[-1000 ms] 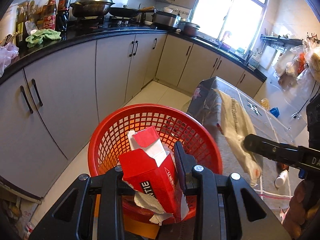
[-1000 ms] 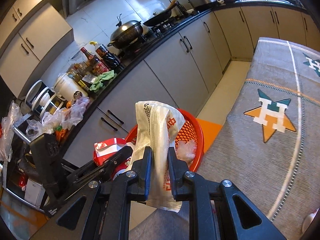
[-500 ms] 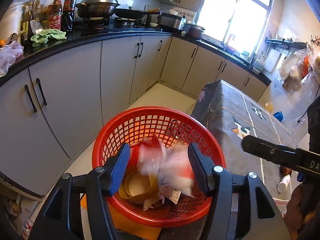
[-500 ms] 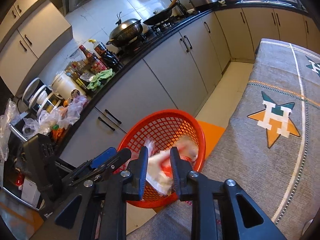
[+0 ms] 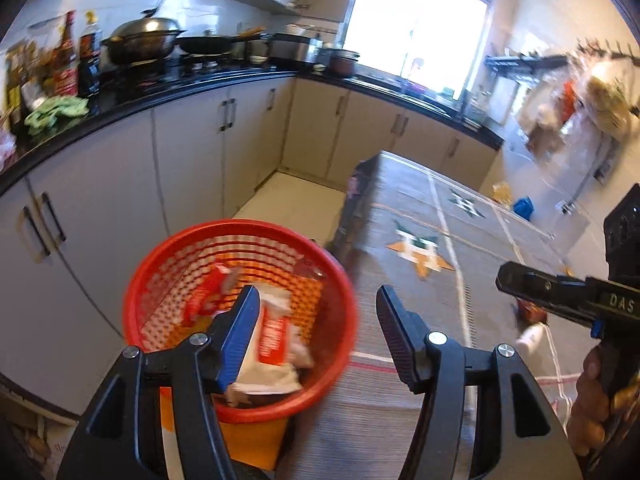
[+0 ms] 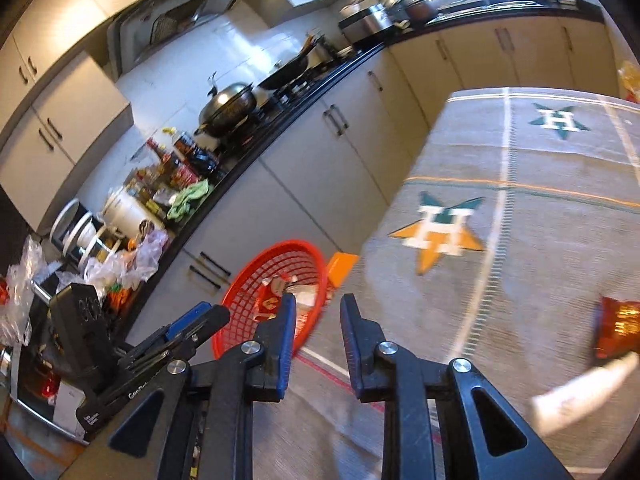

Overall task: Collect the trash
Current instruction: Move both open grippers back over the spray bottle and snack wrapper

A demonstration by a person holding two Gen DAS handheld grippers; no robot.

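Observation:
A red mesh basket (image 5: 240, 312) (image 6: 276, 292) stands beside the table's corner. In it lie a red carton (image 5: 204, 296) and a white plastic bag with red print (image 5: 276, 336). My left gripper (image 5: 318, 300) is open and empty, above the basket's right rim and the table edge. It also shows at the lower left of the right wrist view, as the left gripper (image 6: 192, 320). My right gripper (image 6: 318, 304) is open by a narrow gap with nothing between its fingers, over the table edge. An orange-red snack packet (image 6: 618, 328) (image 5: 530, 312) and a white tube (image 6: 584, 388) (image 5: 530, 336) lie on the table.
The table wears a grey cloth with star patterns (image 6: 440, 232). An orange box (image 5: 248, 440) sits under the basket. Pale cabinets under a black counter (image 5: 192, 92) run along the left, crowded with a wok, bottles and a green cloth. A hand (image 5: 592, 412) grips the right tool.
Both grippers opened: the left let go of the red carton, the right of the white bag, and both pieces dropped into the basket. Both grippers then swung right toward the table.

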